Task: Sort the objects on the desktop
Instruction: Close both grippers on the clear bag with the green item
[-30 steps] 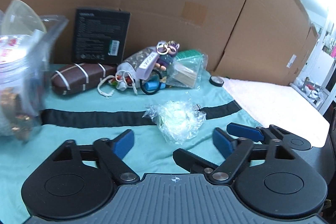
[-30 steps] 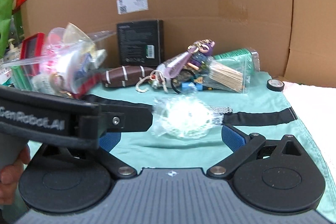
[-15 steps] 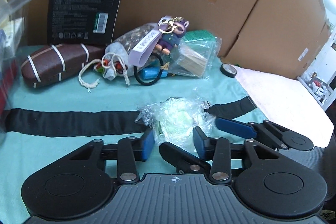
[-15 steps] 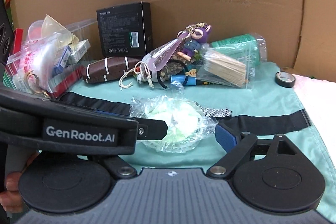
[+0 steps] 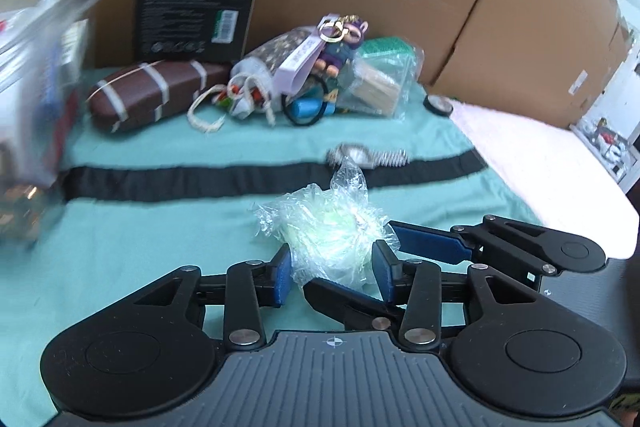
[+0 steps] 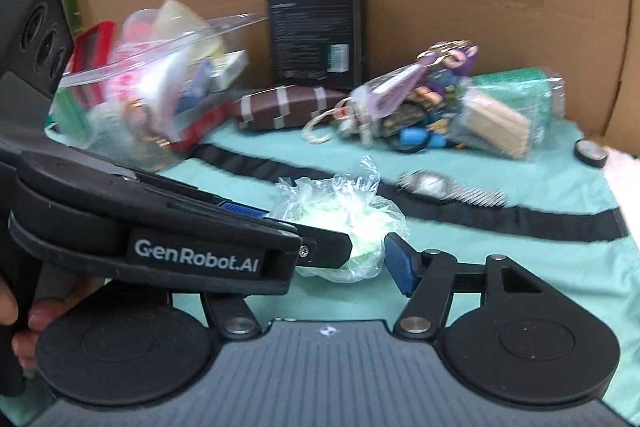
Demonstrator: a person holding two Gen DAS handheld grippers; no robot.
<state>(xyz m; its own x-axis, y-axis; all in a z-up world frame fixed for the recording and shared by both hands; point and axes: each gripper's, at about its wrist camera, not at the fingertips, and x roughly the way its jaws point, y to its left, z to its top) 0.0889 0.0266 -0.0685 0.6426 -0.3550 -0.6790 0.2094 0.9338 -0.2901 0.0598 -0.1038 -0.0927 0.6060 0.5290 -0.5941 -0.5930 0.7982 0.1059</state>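
A crinkled clear plastic bag (image 5: pixel 328 239) with something pale green inside lies on the teal cloth (image 5: pixel 160 227). My left gripper (image 5: pixel 332 277) has a blue pad against each side of the bag, and its jaws are closing. My right gripper (image 6: pixel 324 259) comes at the same bag (image 6: pixel 340 223) from the right, jaws also closing, with the bag between them. Its right pad (image 6: pixel 394 263) just reaches the bag's edge, and its left finger is hidden behind the left gripper's body. A metal wristwatch (image 5: pixel 368 157) lies on the black stripe behind the bag.
A clear bin (image 6: pixel 152 99) full of small items stands at the left. Along the cardboard wall are a black box (image 5: pixel 196 3), a brown case (image 5: pixel 152 91), a pile with a purple keychain (image 5: pixel 320 67) and a tape roll (image 5: pixel 438 105). A pale cloth (image 5: pixel 540 167) lies right.
Both grippers have narrowed around the plastic bag, the left one down to its sides. The bag sits nearer to me, and the wristwatch behind it now shows.
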